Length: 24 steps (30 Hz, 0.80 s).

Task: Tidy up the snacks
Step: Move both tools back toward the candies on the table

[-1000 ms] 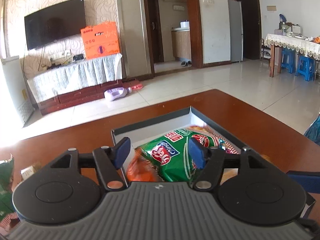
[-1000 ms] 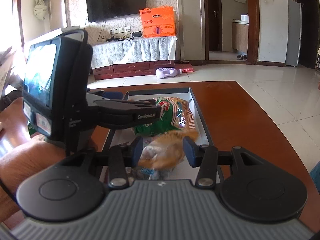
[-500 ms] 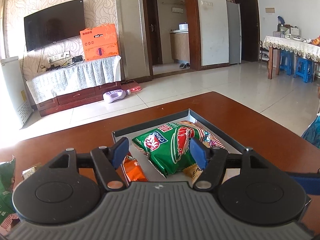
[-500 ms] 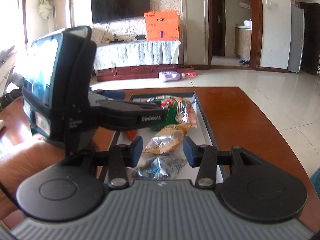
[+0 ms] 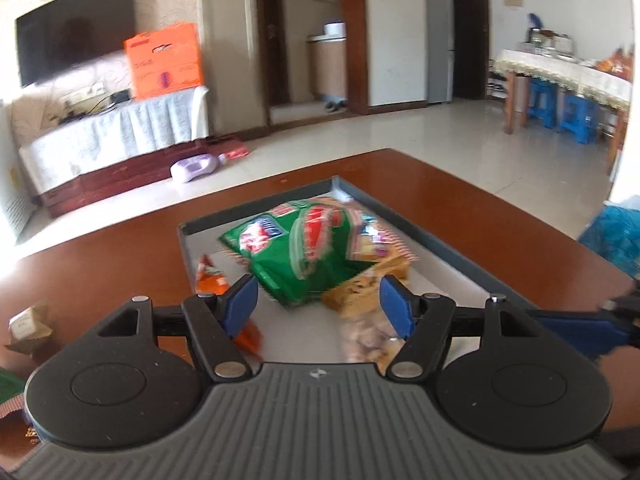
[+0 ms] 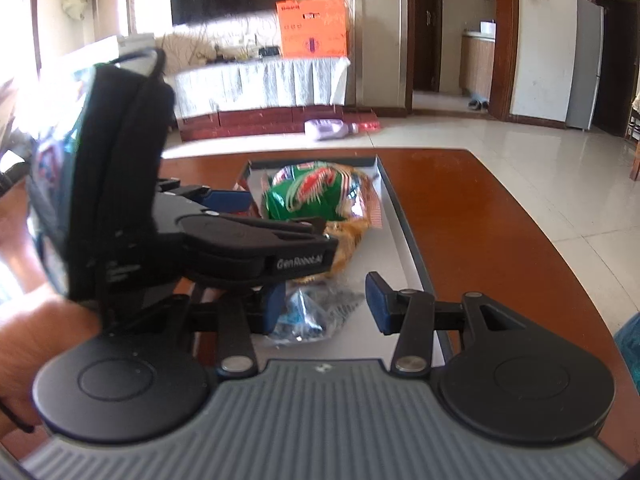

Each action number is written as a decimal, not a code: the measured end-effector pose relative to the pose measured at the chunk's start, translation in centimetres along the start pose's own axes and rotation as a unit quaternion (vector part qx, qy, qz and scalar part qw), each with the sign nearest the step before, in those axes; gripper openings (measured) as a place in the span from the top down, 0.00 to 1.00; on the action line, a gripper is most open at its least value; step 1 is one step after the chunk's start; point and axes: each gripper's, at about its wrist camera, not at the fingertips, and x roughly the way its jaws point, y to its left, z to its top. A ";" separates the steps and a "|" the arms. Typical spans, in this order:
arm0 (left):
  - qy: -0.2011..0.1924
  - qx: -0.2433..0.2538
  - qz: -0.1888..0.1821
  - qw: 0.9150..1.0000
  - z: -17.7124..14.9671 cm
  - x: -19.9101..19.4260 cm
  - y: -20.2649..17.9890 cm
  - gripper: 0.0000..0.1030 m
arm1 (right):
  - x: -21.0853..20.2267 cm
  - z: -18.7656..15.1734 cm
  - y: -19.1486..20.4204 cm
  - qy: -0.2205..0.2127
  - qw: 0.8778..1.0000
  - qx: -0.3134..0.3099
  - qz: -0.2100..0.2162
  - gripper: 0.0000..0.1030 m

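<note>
A grey tray on the brown table holds a green snack bag, an orange packet, a yellow-brown packet and a clear packet. My left gripper is open and empty, raised over the tray's near end. My right gripper is open and empty, with the clear packet lying between its fingers on the tray. The green bag lies at the tray's far end. The left gripper's body fills the left of the right wrist view.
A small tan box and part of a green wrapper lie on the table left of the tray. A blue bag sits off the table's right edge. The table ends beyond the tray, with tiled floor behind.
Both grippers have drawn back and risen from the tray. The right gripper has let go of the yellow-brown packet, which now lies in the tray, and its jaws have widened.
</note>
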 end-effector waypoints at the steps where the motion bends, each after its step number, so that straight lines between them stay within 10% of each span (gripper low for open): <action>1: -0.005 -0.001 0.001 1.000 0.0 -0.4 -0.1 0.30 | 0.0 0.0 0.0 0.001 1.000 -0.001 -0.003 0.54; 24: -0.008 -0.088 0.145 0.985 -2.9 -6.4 13.2 0.30 | -1.7 0.4 2.9 -0.055 0.998 0.003 0.018 0.48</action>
